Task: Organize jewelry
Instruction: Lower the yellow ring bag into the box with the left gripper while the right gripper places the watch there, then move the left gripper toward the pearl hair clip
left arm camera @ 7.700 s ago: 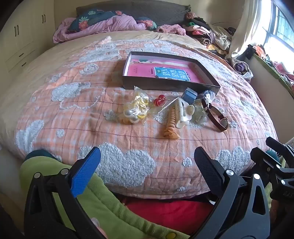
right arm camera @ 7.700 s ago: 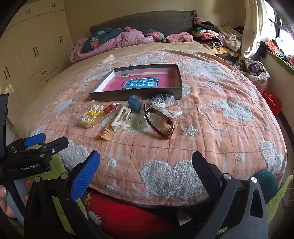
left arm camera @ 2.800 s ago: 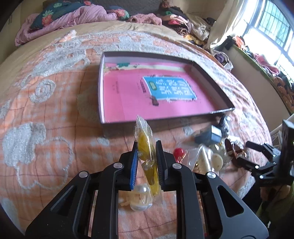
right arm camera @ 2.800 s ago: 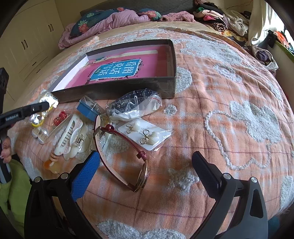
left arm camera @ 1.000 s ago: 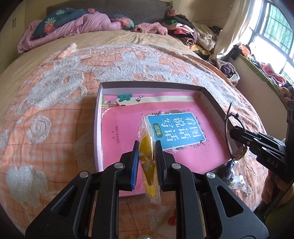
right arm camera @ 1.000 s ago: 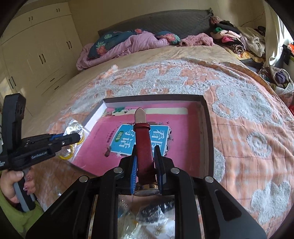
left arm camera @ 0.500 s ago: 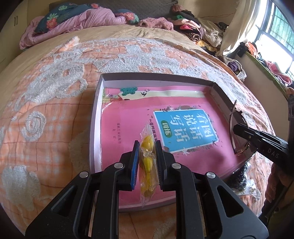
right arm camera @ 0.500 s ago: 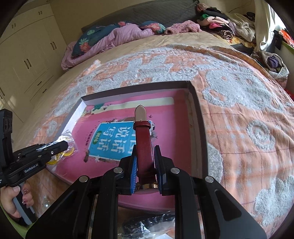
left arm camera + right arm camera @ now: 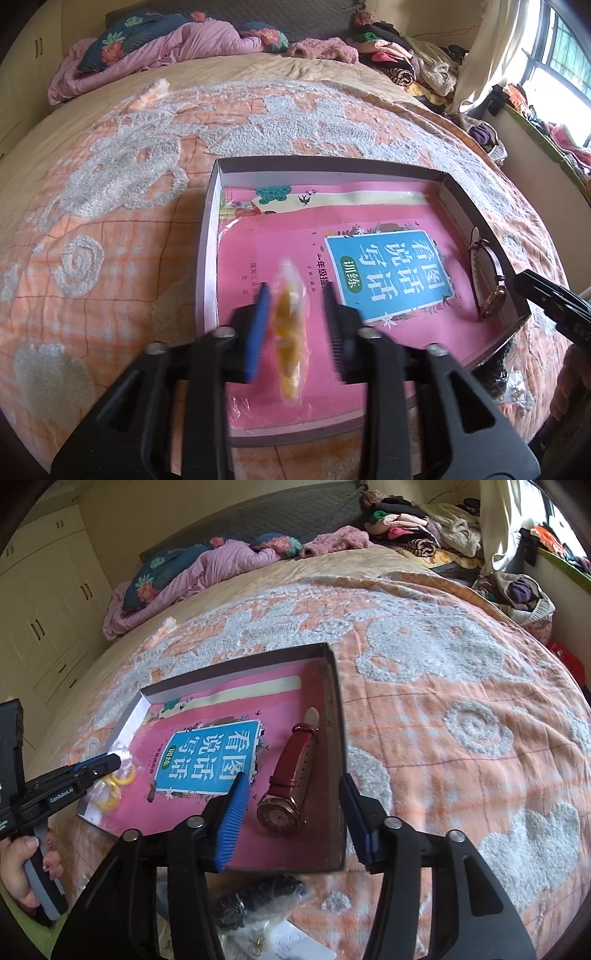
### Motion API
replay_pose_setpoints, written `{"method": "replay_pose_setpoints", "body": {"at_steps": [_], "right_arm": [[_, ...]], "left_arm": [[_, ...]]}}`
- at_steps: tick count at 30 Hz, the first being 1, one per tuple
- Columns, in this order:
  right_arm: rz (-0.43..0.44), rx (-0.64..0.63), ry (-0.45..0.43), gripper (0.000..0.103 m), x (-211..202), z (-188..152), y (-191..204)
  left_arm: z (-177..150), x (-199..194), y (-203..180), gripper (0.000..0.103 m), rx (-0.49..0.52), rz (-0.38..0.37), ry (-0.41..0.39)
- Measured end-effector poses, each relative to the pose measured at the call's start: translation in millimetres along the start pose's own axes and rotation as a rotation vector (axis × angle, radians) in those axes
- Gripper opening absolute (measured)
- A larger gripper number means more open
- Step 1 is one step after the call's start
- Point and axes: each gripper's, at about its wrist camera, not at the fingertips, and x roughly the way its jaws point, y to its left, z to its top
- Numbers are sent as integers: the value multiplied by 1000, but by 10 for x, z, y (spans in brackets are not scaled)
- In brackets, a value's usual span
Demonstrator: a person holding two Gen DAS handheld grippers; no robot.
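- On a bed under an orange quilt point(image 9: 461, 746) with tufted white shapes: a shallow dark box point(image 9: 334, 686) lined with a pink booklet point(image 9: 384, 277) bearing a blue title panel.
- Left gripper point(image 9: 297, 325), poised over the box's near left corner, jaws opening; between them, blurred, a clear packet of yellow hair ties point(image 9: 290, 328), apparently no longer pinched by either pad.
- Same packet point(image 9: 110, 790), seen from the right wrist camera, at the box's near left corner just under the left gripper's point(image 9: 110, 762) tips.
- Right gripper point(image 9: 291, 808), above the box's near right corner, jaws opening and well apart, nothing gripped.
- Between and beyond those jaws: a wristwatch point(image 9: 291, 775) with dark red strap and gold-toned case, lying flat on the pink lining along the box's right wall, clear of both pads.
- Same wristwatch point(image 9: 487, 280), from the left wrist camera, against the right wall, the right gripper's point(image 9: 535, 286) tip just beside it.
- A person's hand point(image 9: 22, 871) wrapped around the left gripper's handle, lower left.
- Outside the box's near edge, on the quilt: a bag of dark beads point(image 9: 258, 893) and a card of earrings point(image 9: 284, 945), partly hidden behind the right gripper.
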Motion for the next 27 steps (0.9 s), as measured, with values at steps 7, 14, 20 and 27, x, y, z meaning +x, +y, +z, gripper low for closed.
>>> {"method": "replay_pose_setpoints", "body": {"at_steps": [7, 14, 20, 27], "right_arm": [[23, 20, -57, 73, -336, -46, -24], [40, 18, -120, 84, -694, -65, -30], [49, 21, -159, 84, -961, -110, -67], [57, 10, -166, 84, -1127, -228, -41]], "left_arm": [[13, -204, -23, 61, -1, 21, -34], [-30, -588, -48, 93, -12, 28, -97], [-170, -836, -45, 94, -42, 22, -124], [-358, -1074, -65, 94, -43, 20, -161]]}}
